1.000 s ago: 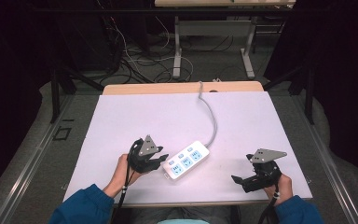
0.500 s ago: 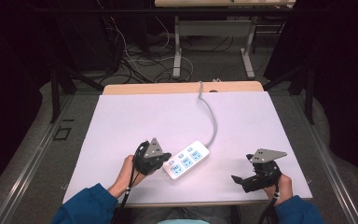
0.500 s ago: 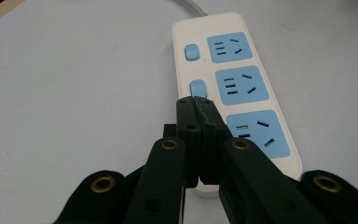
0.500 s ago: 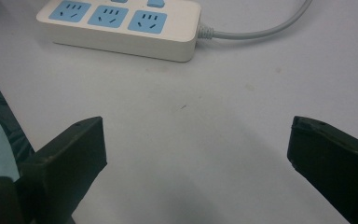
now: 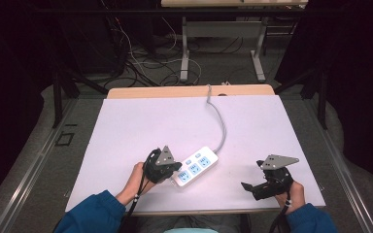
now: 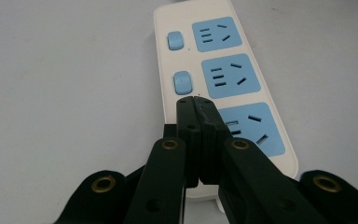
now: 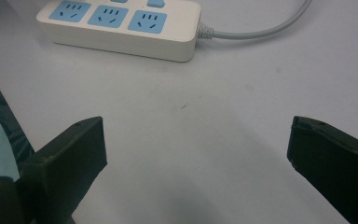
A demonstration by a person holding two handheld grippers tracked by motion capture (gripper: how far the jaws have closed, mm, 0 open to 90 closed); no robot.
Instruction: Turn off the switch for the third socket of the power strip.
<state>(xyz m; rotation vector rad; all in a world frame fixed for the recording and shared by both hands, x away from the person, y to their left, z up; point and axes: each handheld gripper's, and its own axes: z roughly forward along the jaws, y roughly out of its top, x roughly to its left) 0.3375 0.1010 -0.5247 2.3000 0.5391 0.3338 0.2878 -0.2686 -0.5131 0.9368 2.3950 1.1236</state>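
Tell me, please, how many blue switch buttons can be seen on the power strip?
2 on the power strip: far button beside the far socket, another button beside the middle socket. The shut left gripper may hide a third beside the nearest socket.

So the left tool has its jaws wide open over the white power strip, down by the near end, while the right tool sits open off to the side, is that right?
Not quite. The left tool has its jaws shut together, tips over the near end of the power strip by the switches; the left gripper view shows it. The rest holds: the right tool sits open, apart from the strip.
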